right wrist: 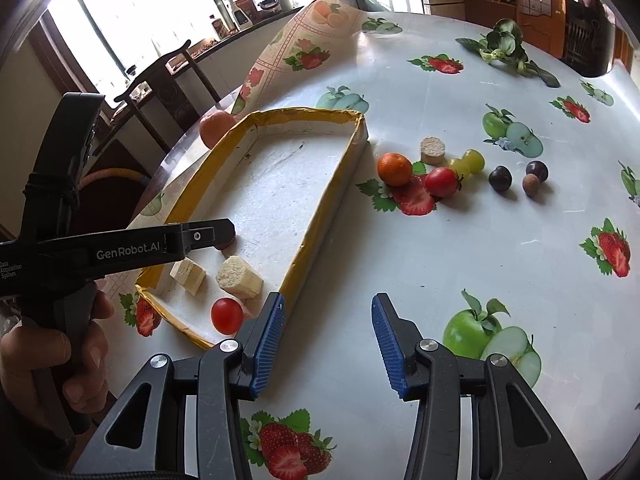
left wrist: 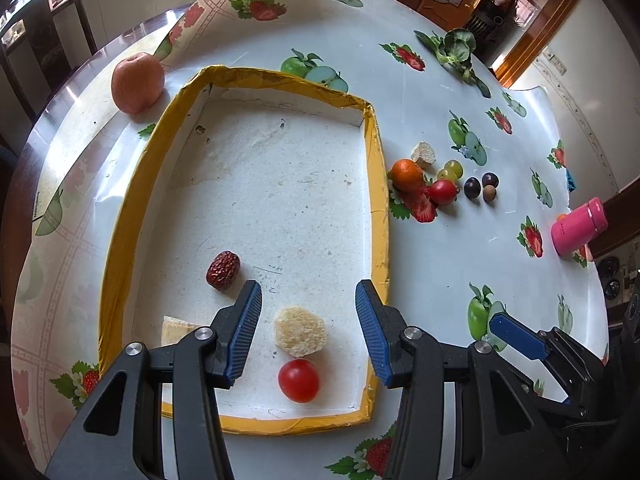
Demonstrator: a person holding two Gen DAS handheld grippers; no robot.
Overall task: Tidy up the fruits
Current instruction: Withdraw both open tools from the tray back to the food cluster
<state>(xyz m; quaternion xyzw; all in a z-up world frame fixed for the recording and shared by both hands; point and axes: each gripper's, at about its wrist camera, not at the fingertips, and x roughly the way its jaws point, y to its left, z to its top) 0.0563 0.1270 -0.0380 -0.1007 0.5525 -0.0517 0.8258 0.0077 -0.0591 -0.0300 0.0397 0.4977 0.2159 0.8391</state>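
Observation:
A yellow-rimmed tray (left wrist: 120,216) (right wrist: 320,200) holds a red date (left wrist: 223,270), a pale fruit chunk (left wrist: 300,332) (right wrist: 239,277), a cherry tomato (left wrist: 299,380) (right wrist: 227,315) and a second pale piece (right wrist: 188,275). My left gripper (left wrist: 309,292) hovers open above the chunk, its pads apart from it. My right gripper (right wrist: 328,300) stands open and empty over the tablecloth just right of the tray. On the cloth lie a tangerine (left wrist: 407,174) (right wrist: 395,168), another tomato (right wrist: 441,181), green grapes (right wrist: 468,162), dark grapes (right wrist: 500,179) and a pale slice (right wrist: 433,151).
An apple (left wrist: 138,82) sits beyond the tray's far left corner. Leafy greens (right wrist: 502,46) lie at the far side of the table. A pink cup (left wrist: 579,226) stands near the right edge. A hand (right wrist: 52,356) holds the left gripper's handle; a wooden chair (right wrist: 160,80) stands behind.

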